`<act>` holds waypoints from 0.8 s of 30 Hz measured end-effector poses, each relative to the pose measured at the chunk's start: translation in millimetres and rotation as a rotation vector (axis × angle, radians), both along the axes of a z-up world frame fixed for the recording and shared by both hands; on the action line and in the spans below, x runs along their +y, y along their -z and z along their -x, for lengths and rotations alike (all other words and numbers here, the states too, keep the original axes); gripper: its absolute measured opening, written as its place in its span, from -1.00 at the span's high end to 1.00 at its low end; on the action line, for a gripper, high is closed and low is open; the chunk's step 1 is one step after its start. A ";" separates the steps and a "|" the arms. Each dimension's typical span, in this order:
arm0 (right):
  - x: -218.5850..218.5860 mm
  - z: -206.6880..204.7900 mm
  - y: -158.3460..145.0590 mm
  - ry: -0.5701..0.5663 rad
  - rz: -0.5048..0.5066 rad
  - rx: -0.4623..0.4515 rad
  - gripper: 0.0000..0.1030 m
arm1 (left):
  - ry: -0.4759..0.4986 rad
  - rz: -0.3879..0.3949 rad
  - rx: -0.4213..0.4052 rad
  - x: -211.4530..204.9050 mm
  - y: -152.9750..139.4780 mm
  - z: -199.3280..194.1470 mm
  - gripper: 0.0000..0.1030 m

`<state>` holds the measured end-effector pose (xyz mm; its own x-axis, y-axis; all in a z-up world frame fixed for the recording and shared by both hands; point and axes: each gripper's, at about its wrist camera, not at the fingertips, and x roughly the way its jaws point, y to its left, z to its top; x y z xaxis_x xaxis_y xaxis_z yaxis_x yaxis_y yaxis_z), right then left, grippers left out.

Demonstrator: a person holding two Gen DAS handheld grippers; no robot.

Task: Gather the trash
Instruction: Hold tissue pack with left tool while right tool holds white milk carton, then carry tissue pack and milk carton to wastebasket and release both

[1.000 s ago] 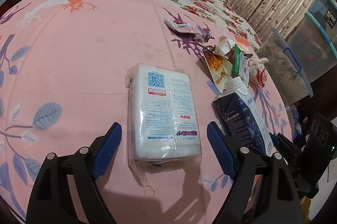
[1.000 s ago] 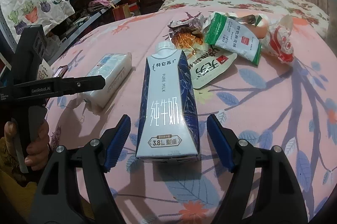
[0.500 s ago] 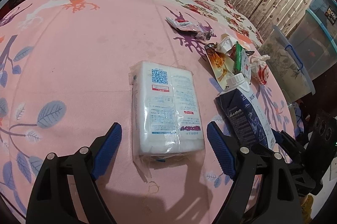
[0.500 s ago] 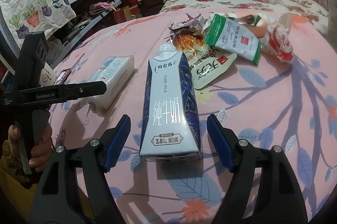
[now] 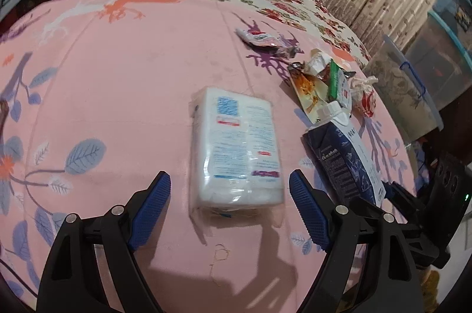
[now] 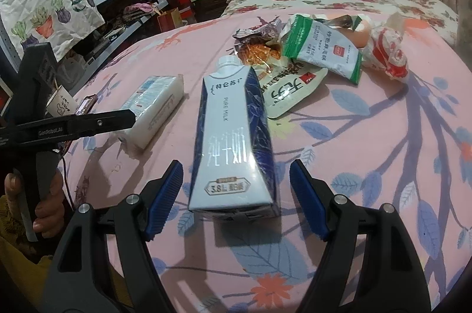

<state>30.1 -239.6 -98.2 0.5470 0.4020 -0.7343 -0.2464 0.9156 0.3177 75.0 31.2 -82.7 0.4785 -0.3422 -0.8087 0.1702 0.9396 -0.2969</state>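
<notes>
The step in hand looks like a double pickup: each claw is lined up on its own piece of trash lying on the pink sheet [image 5: 124,95], and neither has closed yet. To do it well, I would push each claw forward until the blue pads sit alongside the middle of the item, not just its near end, then squeeze across the narrow width. The tissue pack [image 5: 236,148] is soft and wrapped in slick plastic, so a grip at the very tip would likely slide off; the milk carton [image 6: 233,142] is stiff but tapers toward its cap at 12 o'clock, so gripping nearer the wide base should hold better. The left claw [image 5: 229,209] stands wide open, its pads on either side of the pack's near end with clear gaps, holding and touching nothing. The right claw [image 6: 236,195] is likewise spread wide, flanking the carton's base without contact, so it holds nothing either. From the right claw, the pack lies at about 10 o'clock of the carton, and the heap of wrappers [image 6: 321,53] sits beyond the carton at about 1 o'clock, still to be gathered. No bin or bag for the trash can be made out.
</notes>
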 end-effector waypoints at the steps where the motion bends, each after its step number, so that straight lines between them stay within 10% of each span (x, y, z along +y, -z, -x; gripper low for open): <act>1: -1.9 0.5 0.8 0.002 0.000 -0.002 -0.46 | 0.005 -0.011 -0.006 -3.0 -0.8 0.3 -0.53; 3: -3.9 0.8 3.0 0.004 -0.001 -0.002 -0.42 | 0.022 -0.035 -0.010 -11.3 -0.2 0.4 -0.54; 4: -4.4 0.5 4.9 -0.003 -0.011 0.006 -0.08 | 0.029 -0.044 -0.010 -15.1 1.6 -0.2 -0.53; 8: -10.7 4.7 2.3 -0.022 -0.089 0.005 -0.08 | 0.040 -0.072 -0.020 -21.3 6.1 -0.8 -0.05; 24: -149.4 44.7 -21.0 0.261 -0.362 -0.109 -0.05 | 0.436 0.022 -0.128 -165.5 -55.0 2.1 -0.08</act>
